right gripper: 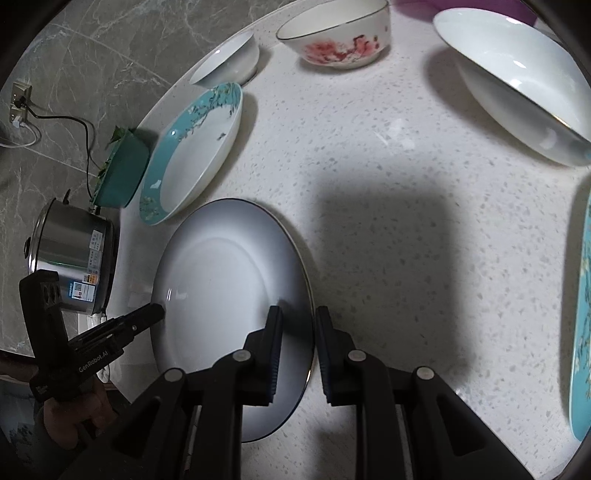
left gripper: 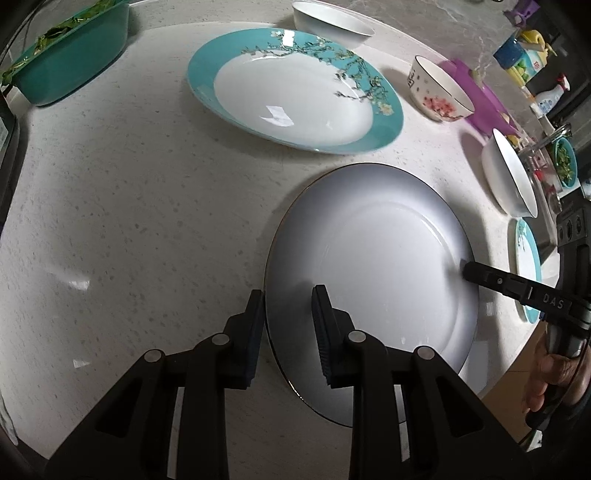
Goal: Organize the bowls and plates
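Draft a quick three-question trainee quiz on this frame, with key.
1. True or false: the left gripper and the right gripper both clamp the round grey-white plate with a thin dark rim.
2. In the left wrist view, which lies just beyond that plate? A) steel pot B) round teal-rimmed blossom plate C) purple board
3. What fills the teal rectangular dish?
Key: 1 true; 2 B; 3 leafy greens.
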The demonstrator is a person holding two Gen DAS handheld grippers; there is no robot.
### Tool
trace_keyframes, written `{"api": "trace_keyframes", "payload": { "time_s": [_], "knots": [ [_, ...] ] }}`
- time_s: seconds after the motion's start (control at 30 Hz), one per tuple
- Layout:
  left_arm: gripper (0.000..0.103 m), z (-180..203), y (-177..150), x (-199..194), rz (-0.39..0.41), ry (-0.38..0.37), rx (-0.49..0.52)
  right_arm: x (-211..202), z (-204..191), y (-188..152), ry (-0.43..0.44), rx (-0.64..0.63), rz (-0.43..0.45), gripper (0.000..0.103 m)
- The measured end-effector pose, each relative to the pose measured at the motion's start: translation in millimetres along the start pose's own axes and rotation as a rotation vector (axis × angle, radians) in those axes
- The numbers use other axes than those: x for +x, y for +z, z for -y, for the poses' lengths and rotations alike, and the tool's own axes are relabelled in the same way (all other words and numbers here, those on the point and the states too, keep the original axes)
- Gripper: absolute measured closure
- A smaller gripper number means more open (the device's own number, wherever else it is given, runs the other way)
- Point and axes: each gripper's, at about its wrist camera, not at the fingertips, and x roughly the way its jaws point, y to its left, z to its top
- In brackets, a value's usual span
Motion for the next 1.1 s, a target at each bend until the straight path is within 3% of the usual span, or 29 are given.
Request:
{"api": "trace_keyframes", "payload": {
  "time_s": [0.33,0.4,0.43,0.47,0.5,0.57,0.63,0.67,0.73,0.8,0.83,0.97,1.1],
  "knots": [
    [0.076,-0.3,4.1,2.9,-0.018,-0.016,0.004,3.1,-10.3,4.4,-0.031,-0.033,-0.008,0.076],
    [0.076,-3.6,2.9,-1.0,-0.021,-0.028,-0.017,-4.8,-14.1,3.7,-0.039,-0.048,0.02,0.052],
    [0.075,-5.3,1.0,-6.2,-0.014,-0.027,-0.026,-12.3,-15.5,2.8,-0.049,-0.062,0.042,0.046],
    [0.066,-8.9,-0.7,-16.6,0.01,-0.023,-0.041,-21.4,-16.1,1.4,-0.054,-0.069,0.064,0.041],
    [0.045,-11.9,-2.1,-26.0,0.036,-0.018,-0.049,-27.8,-15.7,0.7,-0.051,-0.069,0.08,0.039],
    [0.027,-19.1,-7.7,-55.7,0.141,-0.03,-0.062,-49.5,-10.2,-3.1,-0.031,-0.059,0.124,0.03],
    [0.013,-21.2,-13.5,-74.9,0.198,-0.053,-0.061,-74.2,-4.2,-14.4,-0.002,-0.057,0.183,0.017],
    [0.0,-22.0,-19.1,-83.0,0.21,-0.061,-0.063,-86.3,-0.7,-23.8,0.037,-0.055,0.211,0.015],
    [0.0,-21.5,-29.2,-86.5,0.195,-0.053,-0.078,-100.6,4.7,-41.1,0.125,-0.042,0.24,0.014],
    [0.0,-18.2,-45.6,-84.6,0.18,-0.065,-0.118,-112.5,14.1,-65.1,0.256,-0.006,0.275,0.0],
    [0.0,-15.5,-54.6,-82.5,0.179,-0.077,-0.146,-115.6,19.2,-77.9,0.306,0.021,0.293,0.0],
    [0.0,10.1,-90.4,-73.3,0.176,-0.118,-0.236,-106.9,27.1,-103.1,0.381,0.091,0.255,0.0],
    [0.0,30.1,-109.6,-74.9,0.165,-0.091,-0.164,-105.3,22.5,-104.5,0.396,0.074,0.232,0.0]
  ]
}}
